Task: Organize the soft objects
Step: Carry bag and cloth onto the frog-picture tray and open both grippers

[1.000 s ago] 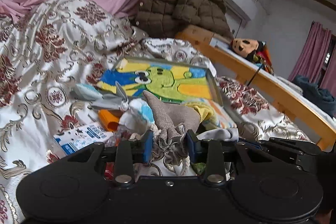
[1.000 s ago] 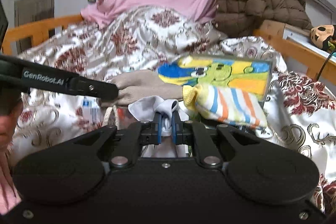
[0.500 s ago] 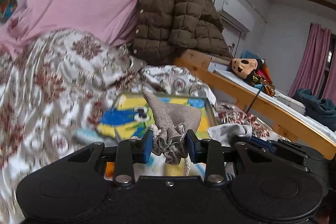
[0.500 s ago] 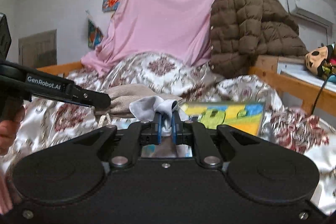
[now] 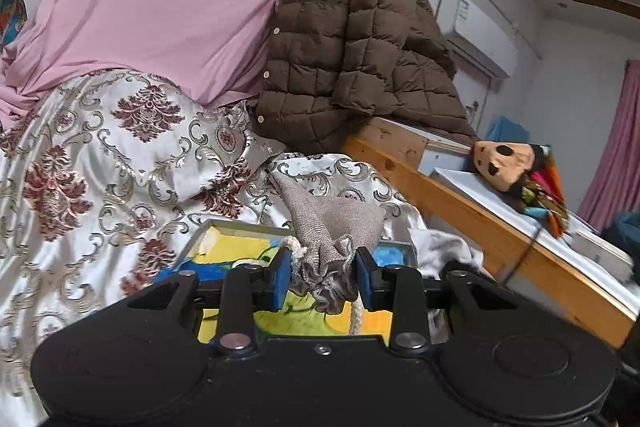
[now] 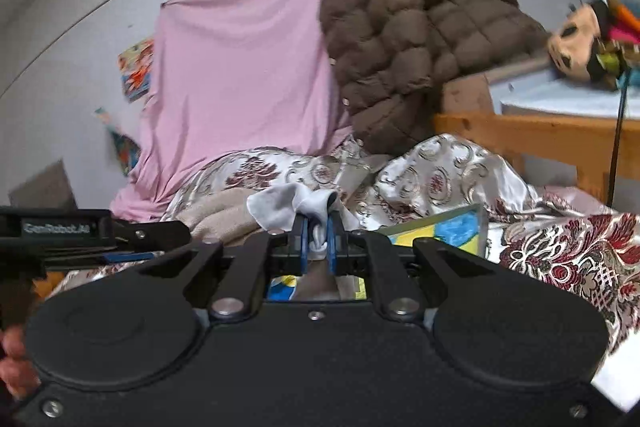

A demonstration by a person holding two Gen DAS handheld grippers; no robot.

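Background of the bedroom scene. Pink sheet (image 5: 180, 7) hung across the wall, upper left; brown quilted jacket (image 5: 352, 59) draped just right of it, upper centre. Floral satin bedspread (image 5: 100, 155) fills the left and centre. Wooden bed rail (image 5: 460, 211) runs diagonally at right, bearing a doll (image 5: 504, 163). Air conditioner (image 5: 476, 39) on the wall, upper right; pink curtain (image 5: 616, 147) at the right edge.
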